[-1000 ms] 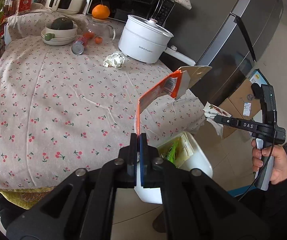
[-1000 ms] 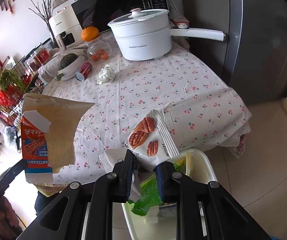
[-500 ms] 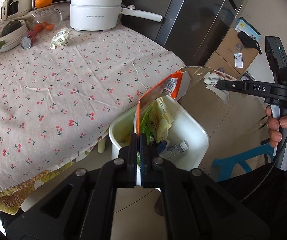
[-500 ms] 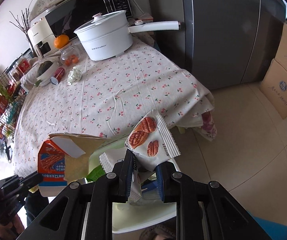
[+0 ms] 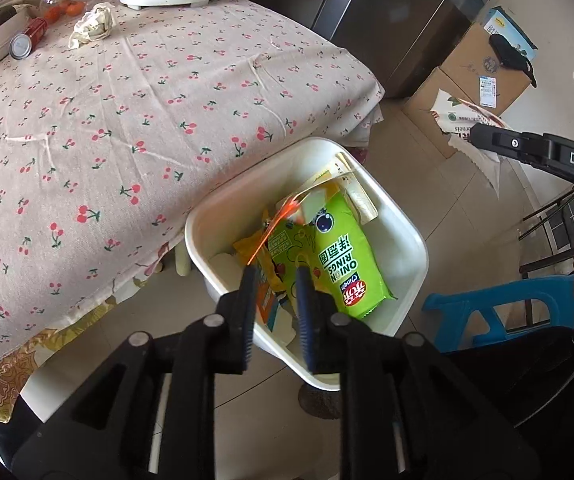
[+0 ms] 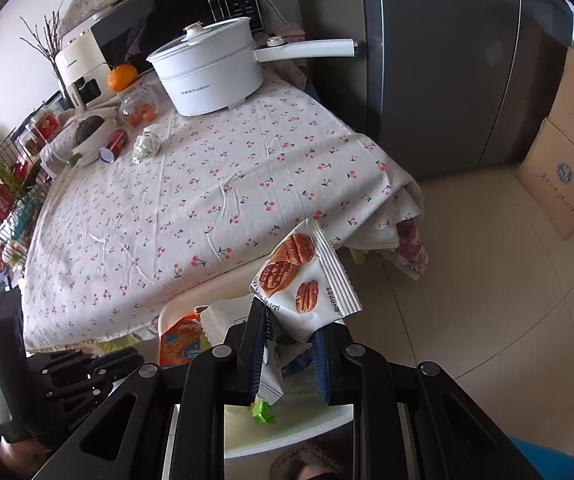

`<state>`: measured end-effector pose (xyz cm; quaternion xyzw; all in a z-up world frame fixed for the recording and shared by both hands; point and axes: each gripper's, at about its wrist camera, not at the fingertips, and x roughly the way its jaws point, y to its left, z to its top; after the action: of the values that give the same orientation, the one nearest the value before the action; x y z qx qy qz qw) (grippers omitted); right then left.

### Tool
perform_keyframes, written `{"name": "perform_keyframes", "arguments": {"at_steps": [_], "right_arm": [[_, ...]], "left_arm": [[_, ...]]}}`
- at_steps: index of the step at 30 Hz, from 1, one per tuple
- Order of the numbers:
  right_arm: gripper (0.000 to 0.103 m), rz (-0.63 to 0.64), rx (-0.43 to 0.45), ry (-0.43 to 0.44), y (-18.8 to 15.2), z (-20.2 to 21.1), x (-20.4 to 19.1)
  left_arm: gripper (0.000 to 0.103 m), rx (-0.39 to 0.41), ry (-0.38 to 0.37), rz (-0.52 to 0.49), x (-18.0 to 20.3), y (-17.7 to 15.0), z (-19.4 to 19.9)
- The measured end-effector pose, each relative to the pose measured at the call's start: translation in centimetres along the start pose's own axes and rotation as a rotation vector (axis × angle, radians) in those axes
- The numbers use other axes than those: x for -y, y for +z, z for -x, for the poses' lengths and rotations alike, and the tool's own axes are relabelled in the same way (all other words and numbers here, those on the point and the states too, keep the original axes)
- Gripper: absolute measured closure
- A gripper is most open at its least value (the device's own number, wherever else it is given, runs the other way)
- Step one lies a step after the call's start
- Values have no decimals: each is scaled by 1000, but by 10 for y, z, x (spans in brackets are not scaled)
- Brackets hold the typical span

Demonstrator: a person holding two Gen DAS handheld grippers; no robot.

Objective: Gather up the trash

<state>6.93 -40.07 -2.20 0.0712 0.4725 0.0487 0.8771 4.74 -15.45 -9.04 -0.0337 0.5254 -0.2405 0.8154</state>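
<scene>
My left gripper hangs over the white bin, its jaws opening. The orange carton slips free beside the left pad and drops among the wrappers, next to a green onion-rings bag. The pads no longer press on it. My right gripper is shut on a white walnut snack packet, held above the bin's edge. The carton lies in the bin in the right wrist view. The right gripper and its packet show at the right of the left wrist view.
On the cherry-print tablecloth lie a crumpled paper ball and a red can near a white pot. A grey fridge, cardboard boxes and a blue stool surround the bin.
The left gripper swung from the table down over the bin and opened, letting go of the orange carton. The right gripper drifted toward the bin, still holding the packet.
</scene>
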Motion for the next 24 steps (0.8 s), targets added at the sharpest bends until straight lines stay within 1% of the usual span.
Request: {"name": "perform_keyframes", "arguments": {"at_steps": [1,2,4,5,6,7,8,9,13,15,16,17,18,19,20,24], "right_arm": [[81,2,-6,0,0,-1,0],[81,5,-11,0,-1,-2,-1],[80,11,-25,1,-2,-5,-2],[80,15,-32,0,-2,-7,-3],[80,21,-40,0,-3,-9,-5],[80,29,-48,0,-3,-11,-7],[79,37,-56,0,-4,-13,-10],[79,47,-64,0,-5,-15,-13],[78,81,-98,7,-9,-23,-24],[70,92,-118,10,-11,-27,-28],[62,92,-123,10,-11,-29,-29],[51,88,-129,10,-11,-30,-29],[45,83,-132,11,-11,-31,-29],[36,78,-130,12,-11,-31,-29],[34,73,-128,13,-11,-31,-29],[32,62,-132,3,-10,-34,-28]], "left_arm": [[53,12,3,4,-1,-1,3],[48,26,11,1,-1,-1,7],[47,36,28,-11,-2,-1,13],[44,40,34,-11,-4,0,16],[38,45,38,-7,-7,-1,18],[34,52,42,0,-9,-1,21],[28,60,46,9,-13,-1,24],[26,65,49,18,-16,-2,25],[22,61,61,38,-29,-3,30],[20,56,72,49,-35,-2,30],[20,54,79,57,-39,-2,30],[19,52,83,66,-43,-2,30],[18,51,85,74,-46,-2,30],[18,51,87,81,-51,-2,31],[16,52,92,87,-54,-2,32],[13,64,121,99,-68,1,37]]}}
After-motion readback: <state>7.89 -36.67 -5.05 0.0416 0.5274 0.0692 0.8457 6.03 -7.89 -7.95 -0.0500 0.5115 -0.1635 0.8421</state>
